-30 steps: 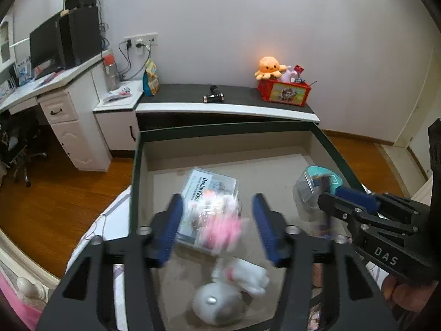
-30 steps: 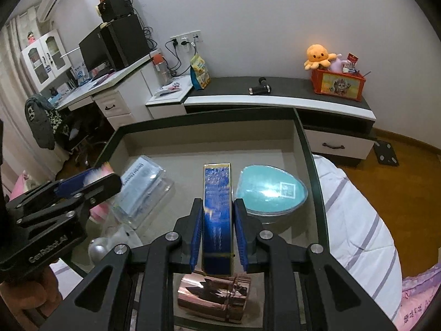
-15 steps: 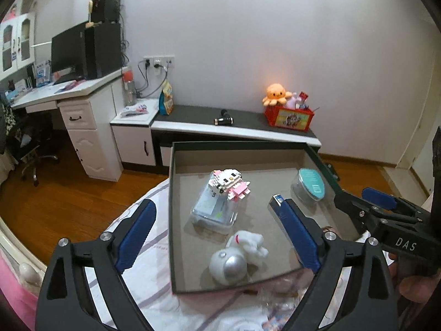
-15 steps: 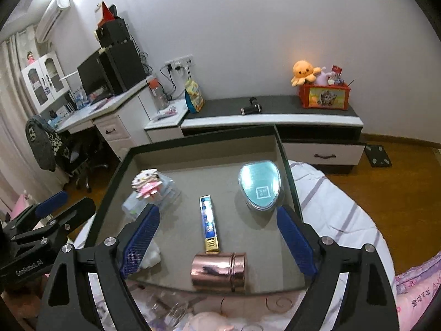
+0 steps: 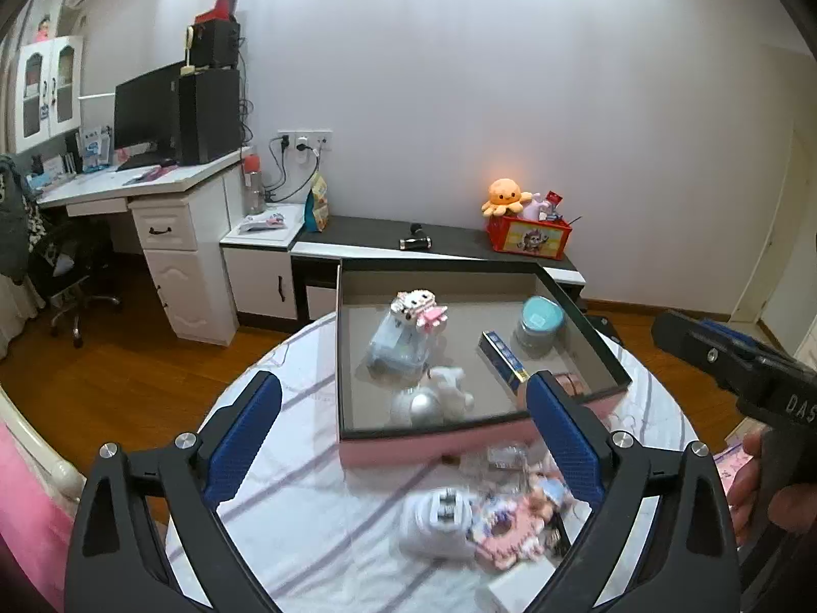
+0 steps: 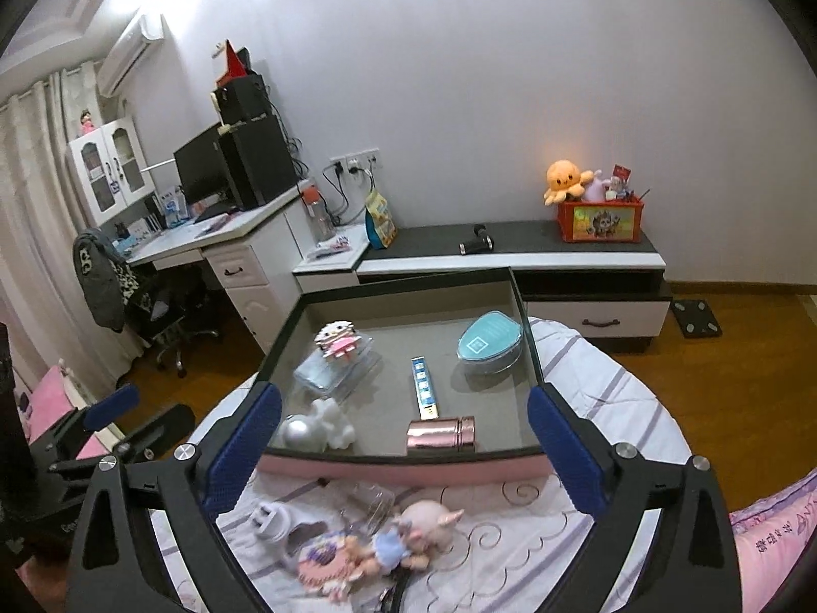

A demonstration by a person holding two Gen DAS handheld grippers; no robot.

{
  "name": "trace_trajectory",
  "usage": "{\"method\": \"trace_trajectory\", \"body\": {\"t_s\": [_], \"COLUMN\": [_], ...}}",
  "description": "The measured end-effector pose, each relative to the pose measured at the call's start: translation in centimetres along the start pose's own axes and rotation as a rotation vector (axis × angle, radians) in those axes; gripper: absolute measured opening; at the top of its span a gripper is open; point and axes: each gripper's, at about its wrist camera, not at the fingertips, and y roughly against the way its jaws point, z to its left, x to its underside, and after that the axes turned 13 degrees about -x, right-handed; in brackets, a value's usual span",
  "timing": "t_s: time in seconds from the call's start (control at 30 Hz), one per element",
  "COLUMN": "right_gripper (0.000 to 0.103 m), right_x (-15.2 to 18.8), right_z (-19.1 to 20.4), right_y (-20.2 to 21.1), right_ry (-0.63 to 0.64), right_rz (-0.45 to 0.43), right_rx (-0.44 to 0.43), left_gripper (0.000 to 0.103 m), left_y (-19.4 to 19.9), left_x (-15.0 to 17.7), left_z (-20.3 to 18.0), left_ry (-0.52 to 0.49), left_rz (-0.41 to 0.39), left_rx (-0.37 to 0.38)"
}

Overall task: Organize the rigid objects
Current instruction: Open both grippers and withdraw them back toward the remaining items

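A: Six things lie in the shallow tray (image 6: 526,316), which has dark walls, a grey floor and a pink front edge.

B: Which ones?

A: A blocky pink-and-white cat figure (image 6: 338,338) sits on a clear plastic box (image 6: 332,370) at the left. Nearer the front are a shiny silver ball (image 6: 300,431) and a lumpy white figure (image 6: 334,421), touching. In the middle lies a long blue carton (image 6: 424,387); behind it to the right sits a rounded teal-lidded case (image 6: 490,342), and a glossy rose-gold cylinder (image 6: 441,433) lies on its side by the front wall.

B: And the grippers?

A: The left gripper (image 5: 403,439) and the right gripper (image 6: 403,444) are both opening, blue pads spread wide with nothing between them, both short of the tray's front edge.

B: What's in front of the tray?

A: A blurred heap on the striped bedspread (image 6: 602,383): a small doll (image 6: 403,541), a white plastic piece (image 6: 270,518) and what may be clear wrapping.

B: The room?

A: Wooden floor, a white desk (image 6: 230,235) with a monitor, and a low cabinet (image 6: 510,250) carrying a red bin (image 6: 600,222) with an orange plush octopus (image 6: 564,179).
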Motion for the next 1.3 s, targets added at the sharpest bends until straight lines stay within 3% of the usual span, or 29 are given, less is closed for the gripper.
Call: {"method": "trace_trajectory", "body": {"t_s": [0.3,0.43,1.3], "right_gripper": [0.098,0.103,0.103], "right_x": [2.4,4.0,7.7], "right_z": [1.9,2.3,2.8], "right_y": [3.4,4.3,7.9], "right_ry": [0.020,0.023,0.004], "right_rz": [-0.035,-0.026,-0.025], "right_rx": [-0.012,0.009,0.037], "left_gripper": [0.103,0.103,0.103], "left_y": [4.2,5.3,8.3], "left_x": [2.9,3.6,7.2], "left_z": [0.3,0.3,0.9], "left_ry": [-0.002,-0.013,-0.009], "left_rz": [-0.024,-0.030,-0.006], "left_rx": [-0.029,-0.055,-0.069]}}
